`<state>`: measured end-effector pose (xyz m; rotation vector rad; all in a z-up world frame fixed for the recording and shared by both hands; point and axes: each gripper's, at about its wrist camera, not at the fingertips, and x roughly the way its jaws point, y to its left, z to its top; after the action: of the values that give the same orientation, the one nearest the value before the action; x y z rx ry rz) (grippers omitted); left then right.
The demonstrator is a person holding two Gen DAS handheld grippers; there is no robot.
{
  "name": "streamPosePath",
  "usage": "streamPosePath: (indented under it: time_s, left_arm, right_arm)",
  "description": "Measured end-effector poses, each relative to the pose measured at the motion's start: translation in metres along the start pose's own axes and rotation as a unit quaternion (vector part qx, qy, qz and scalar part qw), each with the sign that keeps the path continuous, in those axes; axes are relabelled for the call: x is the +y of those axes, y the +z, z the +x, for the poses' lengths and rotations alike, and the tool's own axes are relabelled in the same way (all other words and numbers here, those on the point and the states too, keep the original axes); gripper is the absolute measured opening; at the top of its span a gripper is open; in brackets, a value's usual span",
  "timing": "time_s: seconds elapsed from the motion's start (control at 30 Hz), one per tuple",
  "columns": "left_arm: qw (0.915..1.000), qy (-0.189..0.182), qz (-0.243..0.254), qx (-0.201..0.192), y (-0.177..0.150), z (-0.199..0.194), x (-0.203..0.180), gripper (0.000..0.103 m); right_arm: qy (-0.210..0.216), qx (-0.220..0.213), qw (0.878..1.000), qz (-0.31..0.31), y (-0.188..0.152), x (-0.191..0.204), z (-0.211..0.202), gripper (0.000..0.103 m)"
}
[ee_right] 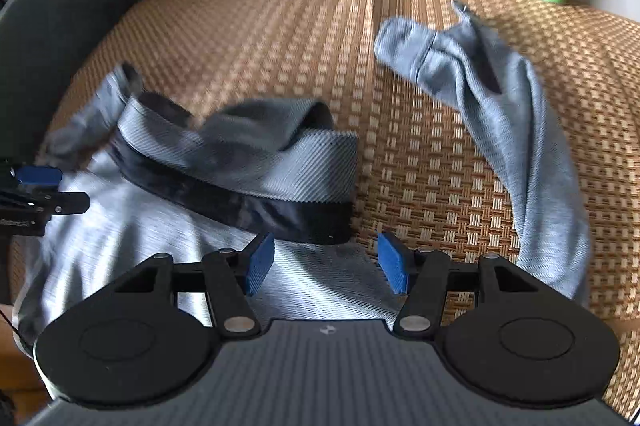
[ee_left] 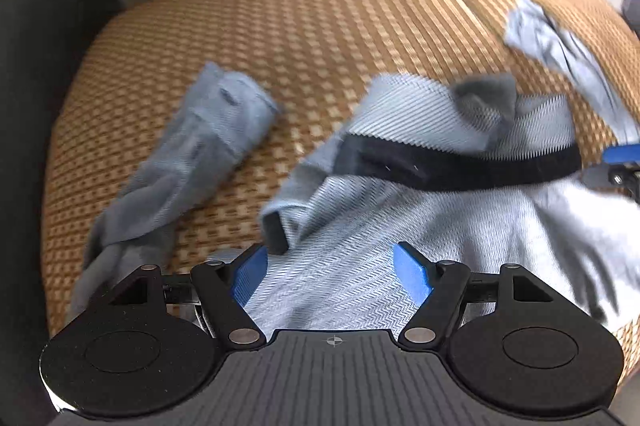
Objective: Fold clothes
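Both tongs (ee_left: 332, 272) agape, steeply downward

Tan woven rattan mat (ee_left: 320, 26) underneath, spread over a cushion. Rumpled pale grey sweater with a black-edged collar (ee_left: 400, 226) lying just ahead of the claw.

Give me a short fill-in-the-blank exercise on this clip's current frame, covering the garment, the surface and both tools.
1. The grey garment lies on a woven ____ mat.
2. The band across the garment's collar is ____ in colour.
3. The pads of the left tool and the right tool are ____ in colour.
4. Both tools stand ____ over the fabric, gripping nothing.

Missing words: brown; black; blue; open
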<state>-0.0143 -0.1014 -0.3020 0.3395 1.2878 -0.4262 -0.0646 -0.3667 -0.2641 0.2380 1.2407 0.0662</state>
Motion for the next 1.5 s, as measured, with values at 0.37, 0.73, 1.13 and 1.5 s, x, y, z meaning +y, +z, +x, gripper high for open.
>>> streamPosePath:
  time_s: [0.37, 0.73, 1.13, 1.5]
  left_arm:
    - [0.9984, -0.055, -0.007, 0.011, 0.013, 0.010, 0.009, 0.007]
    - [0.9953, -0.092, -0.025, 0.018, -0.069, -0.069, 0.025, 0.000]
    - [0.9980, -0.053, 0.026, 0.023, -0.075, -0.042, 0.005, 0.061]
    - [0.9923, -0.076, 0.086, 0.046, -0.073, -0.029, -0.017, 0.002]
  right_arm:
    - [0.049, 0.042, 0.998, 0.004, 0.006, -0.009, 0.029, 0.015]
    - [0.139, 0.025, 0.989, -0.037, -0.059, 0.028, -0.057, 0.012]
    - [0.111, 0.059, 0.990, -0.068, -0.099, 0.050, -0.021, 0.037]
    - [0.088, 0.062, 0.990, -0.090, -0.106, 0.057, -0.009, 0.012]
